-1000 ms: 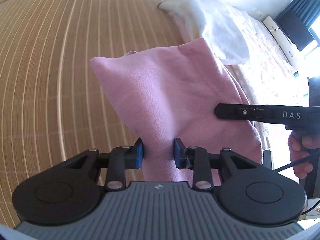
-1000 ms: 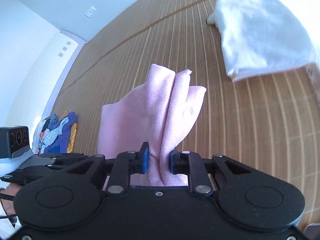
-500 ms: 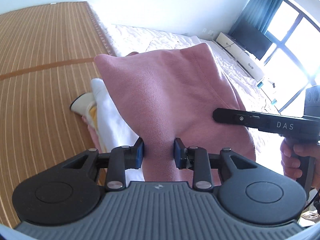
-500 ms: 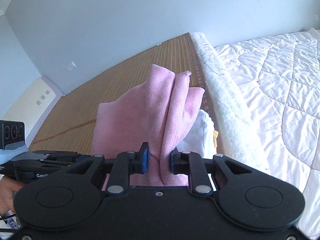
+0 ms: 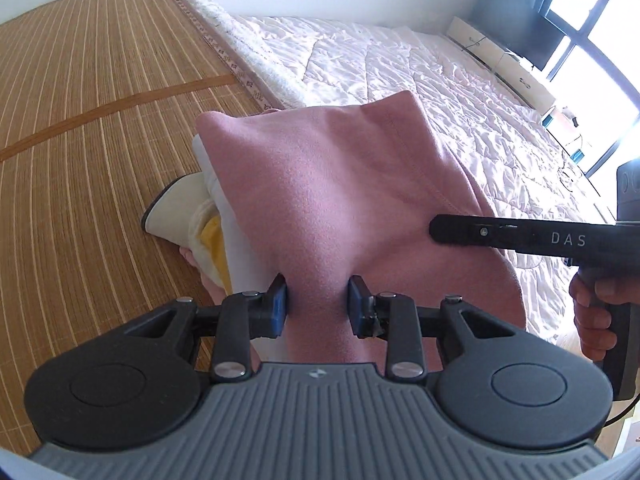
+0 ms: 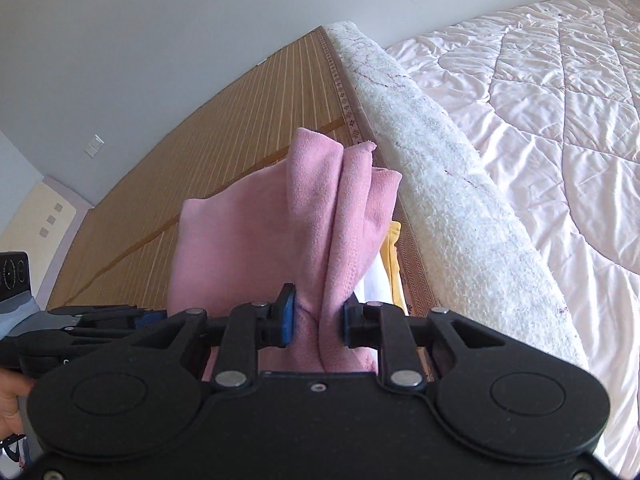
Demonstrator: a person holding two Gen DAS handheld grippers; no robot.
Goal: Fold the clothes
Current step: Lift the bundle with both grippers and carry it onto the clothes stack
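Observation:
A folded pink fleece garment hangs in the air, pinched by both grippers. My left gripper is shut on its near edge. My right gripper is shut on bunched pink folds; from the left wrist view its black finger comes in at the right against the cloth. Below the pink garment lies a stack of folded clothes, white and yellow, on the bamboo mat. The same stack peeks out beside the pink cloth in the right wrist view.
A rolled white fluffy blanket runs along the mat's edge. Beyond it spreads a pale pink quilted bedcover. A hand grips the right tool's handle. A window and a dark screen are at the far right.
Both grippers have carried the pink garment across the mat to the folded stack by the blanket; the views swung from the bare mat to the bed. The grips are unchanged.

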